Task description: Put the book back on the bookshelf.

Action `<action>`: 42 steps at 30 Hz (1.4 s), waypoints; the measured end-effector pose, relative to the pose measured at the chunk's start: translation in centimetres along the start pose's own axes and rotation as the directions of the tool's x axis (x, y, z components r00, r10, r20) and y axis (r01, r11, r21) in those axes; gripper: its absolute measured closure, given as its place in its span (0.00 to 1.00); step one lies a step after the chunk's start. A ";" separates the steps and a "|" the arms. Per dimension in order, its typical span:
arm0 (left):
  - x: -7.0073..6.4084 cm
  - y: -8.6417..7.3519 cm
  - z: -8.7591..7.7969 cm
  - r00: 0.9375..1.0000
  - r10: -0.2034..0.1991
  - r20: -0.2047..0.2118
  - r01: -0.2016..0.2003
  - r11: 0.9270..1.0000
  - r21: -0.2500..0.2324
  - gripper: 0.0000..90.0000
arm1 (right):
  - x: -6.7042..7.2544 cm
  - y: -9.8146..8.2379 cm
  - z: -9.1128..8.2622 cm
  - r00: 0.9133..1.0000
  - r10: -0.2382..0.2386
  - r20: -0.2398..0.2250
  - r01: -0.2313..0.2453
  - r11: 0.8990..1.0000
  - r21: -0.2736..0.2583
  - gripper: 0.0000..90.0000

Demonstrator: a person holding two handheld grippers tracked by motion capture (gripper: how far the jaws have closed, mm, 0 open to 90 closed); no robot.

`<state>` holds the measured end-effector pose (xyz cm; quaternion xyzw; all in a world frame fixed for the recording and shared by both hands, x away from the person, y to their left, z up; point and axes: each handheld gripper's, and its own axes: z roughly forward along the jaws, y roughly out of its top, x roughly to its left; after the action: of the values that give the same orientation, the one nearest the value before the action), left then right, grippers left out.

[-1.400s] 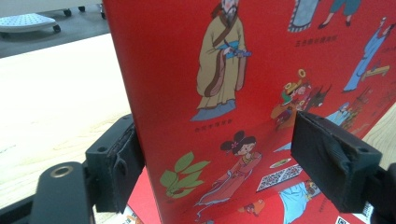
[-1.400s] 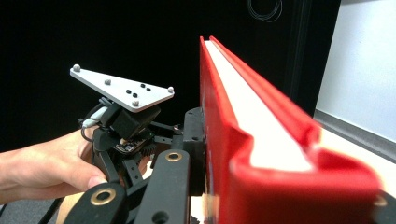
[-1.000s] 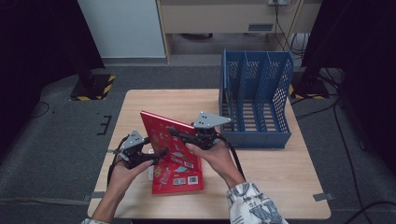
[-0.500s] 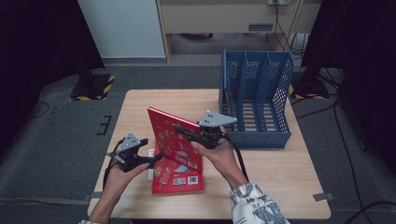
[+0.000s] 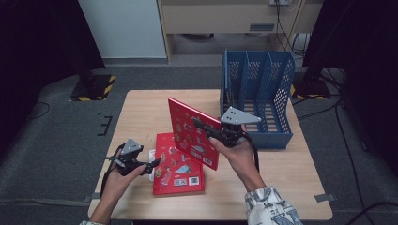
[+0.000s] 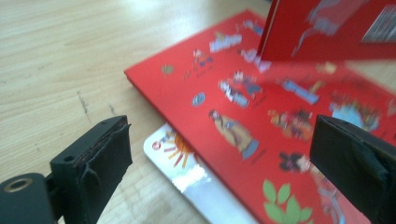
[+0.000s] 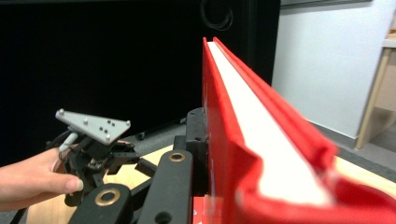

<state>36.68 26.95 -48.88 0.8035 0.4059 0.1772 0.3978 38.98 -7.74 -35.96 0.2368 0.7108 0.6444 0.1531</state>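
Overhead camera, two close claw-mounted cameras

A: From the high view the worktop [image 5: 141,112] is evenly lit from above, while both sides of the room sink into near black. Shadows under things are soft and short.

B: The left gripper view has glare: a white sheen on the wood at the top and a bright patch on the glossy white card [image 6: 196,182]. The raised red book [image 6: 327,28] there is smeared, probably motion blur.

A: In the right gripper view the lifted book's near corner [image 7: 299,186] is badly out of focus, against a black backdrop with a pale bright wall [image 7: 327,60] at right
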 end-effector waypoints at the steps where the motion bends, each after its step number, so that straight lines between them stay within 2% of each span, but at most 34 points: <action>1: 0.0 -0.1 0.0 1.000 0.002 -0.006 -0.002 1.000 0.007 0.05 | 0.0 0.1 -0.3 1.000 -0.003 0.007 0.003 1.000 -0.002 0.89; 9: 0.1 -0.5 0.2 1.000 0.016 -0.025 -0.015 0.999 0.033 0.05 | -0.3 0.3 -1.7 0.999 0.005 0.040 -0.005 1.000 -0.005 0.89; 20: 1.2 -1.1 -0.3 0.998 -0.010 -0.067 0.013 0.999 0.043 0.06 | -0.3 0.1 -3.5 0.998 0.011 0.062 -0.011 1.000 -0.004 0.89; 42: 1.9 -1.6 -0.1 0.995 -0.016 -0.095 0.023 0.997 0.067 0.05 | -0.9 -0.4 -8.3 0.994 0.033 0.106 -0.030 0.999 -0.028 0.89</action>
<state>36.90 29.07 -50.15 0.8033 0.4379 0.1972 0.3523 35.31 -15.24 -35.45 0.2799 0.6893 0.6425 0.1837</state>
